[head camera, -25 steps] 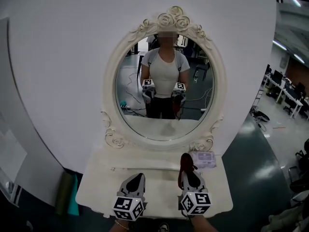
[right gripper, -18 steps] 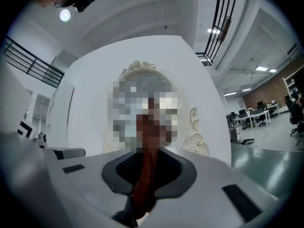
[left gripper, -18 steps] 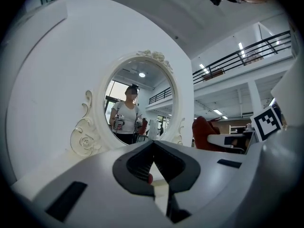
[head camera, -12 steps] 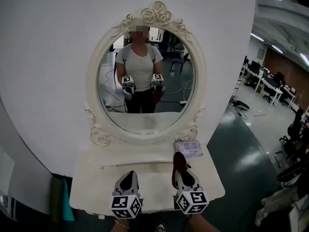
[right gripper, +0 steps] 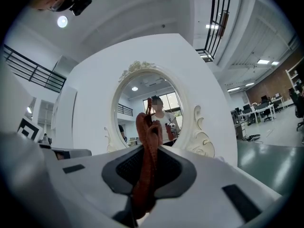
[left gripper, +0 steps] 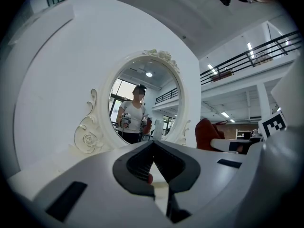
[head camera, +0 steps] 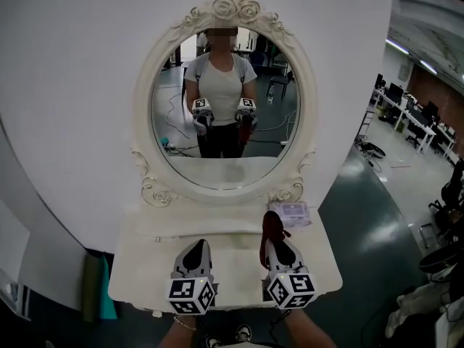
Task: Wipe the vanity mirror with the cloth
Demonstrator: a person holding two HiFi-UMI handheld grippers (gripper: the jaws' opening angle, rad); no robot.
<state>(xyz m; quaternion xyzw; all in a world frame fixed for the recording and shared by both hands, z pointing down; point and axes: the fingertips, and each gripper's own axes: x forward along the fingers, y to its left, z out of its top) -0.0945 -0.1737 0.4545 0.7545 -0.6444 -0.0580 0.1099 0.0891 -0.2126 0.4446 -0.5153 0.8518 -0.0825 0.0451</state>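
Head view: right tool (head camera: 278, 246) w/ cloth (head camera: 271, 227), well short of mirror rim (head camera: 142, 114).

The cloth (right gripper: 147, 144) has its lower end hidden.

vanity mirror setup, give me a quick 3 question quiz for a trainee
1. Fill in: the left gripper has its jaws ___.
2. Which one holds the cloth? A) left gripper B) right gripper C) neither
3. True or false: the cloth is touching the mirror.

Key: 1 shut, with nothing between them; 2 B; 3 false, it is held up over the vanity top, apart from the glass.
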